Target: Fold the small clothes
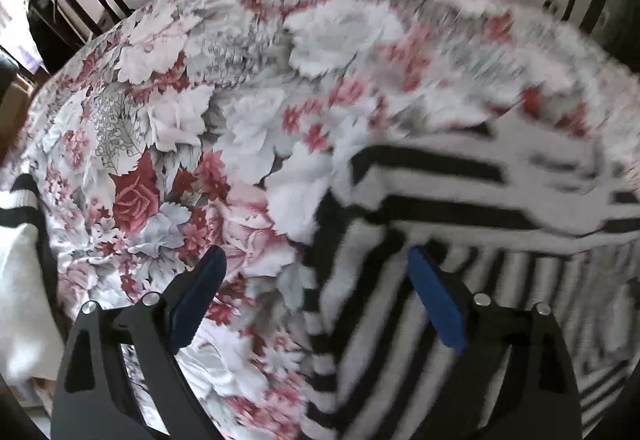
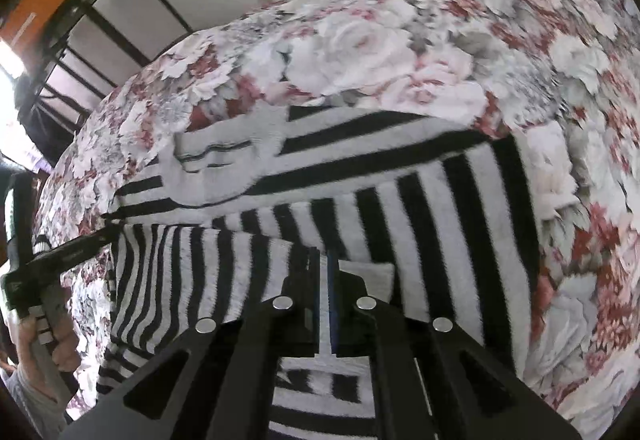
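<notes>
Black fingers of the right gripper [image 2: 326, 304] sit pressed together on a fold of the black-and-white striped garment [image 2: 360, 208], pinching a near edge of the cloth between blue pads. Spreading away from that grip, the garment lies on the floral bedspread [image 2: 400, 52], its far part running crosswise with broad stripes, the near part bunched with narrower ones. Over at the garment's left edge, the left gripper [image 1: 316, 264] hovers with its fingers [image 1: 434, 304] spread wide and holding nothing; one blue pad hangs over bare bedspread, the other over striped cloth. In that view the garment lies ahead and to the right, blurred. A second striped piece [image 1: 20, 200] shows at the far left edge of the bed. Judging by this, the left gripper is nearest the loose side and would need to close on that left edge before a fold across.
</notes>
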Tool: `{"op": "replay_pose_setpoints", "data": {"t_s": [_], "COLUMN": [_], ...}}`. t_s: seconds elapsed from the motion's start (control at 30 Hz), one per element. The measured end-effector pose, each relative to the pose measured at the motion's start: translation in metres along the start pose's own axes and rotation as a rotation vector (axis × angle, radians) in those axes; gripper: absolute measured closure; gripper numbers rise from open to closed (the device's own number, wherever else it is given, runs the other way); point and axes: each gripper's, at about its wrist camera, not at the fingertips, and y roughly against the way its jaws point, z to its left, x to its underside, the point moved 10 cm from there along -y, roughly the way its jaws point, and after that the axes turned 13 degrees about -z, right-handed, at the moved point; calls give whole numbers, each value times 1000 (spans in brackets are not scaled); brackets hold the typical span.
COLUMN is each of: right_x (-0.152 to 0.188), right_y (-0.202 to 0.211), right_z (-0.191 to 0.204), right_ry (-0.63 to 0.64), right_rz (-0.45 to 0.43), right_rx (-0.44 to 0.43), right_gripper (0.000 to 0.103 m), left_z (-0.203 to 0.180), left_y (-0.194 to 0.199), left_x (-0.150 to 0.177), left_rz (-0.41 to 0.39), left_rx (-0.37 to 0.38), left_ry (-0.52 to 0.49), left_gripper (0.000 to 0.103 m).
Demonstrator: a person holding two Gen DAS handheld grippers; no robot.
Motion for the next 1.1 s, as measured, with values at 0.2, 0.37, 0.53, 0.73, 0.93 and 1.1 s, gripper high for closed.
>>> {"op": "replay_pose_setpoints", "data": {"t_s": [0.2,0.37,0.53,0.73,0.93,1.1], "right_x": [6,4,45,49,90,139], "right_y": [-21,12,11,36,79,73], "right_z": [-8,6,9,2,-1,-3], "right_ry": [-25,-20,1,-38,-18,185], "right_rz": [31,9,113,80,150,252], "right_rx": [14,-10,22,22,10,64], "right_gripper": [103,97,80,78,64,52], "left_z": [7,-2,-9,7,24,27], "left_y": [-25,13,-2,15,47,37], "left_x": [4,-3,52,75,118,154], "left_rz": [42,-30,115,140,214,238], "left_rx": [-21,53,22,47,87,27], "left_ry": [20,-15,-128,-43,-109,-239], "left_gripper": [4,6,4,4,5,4]}}
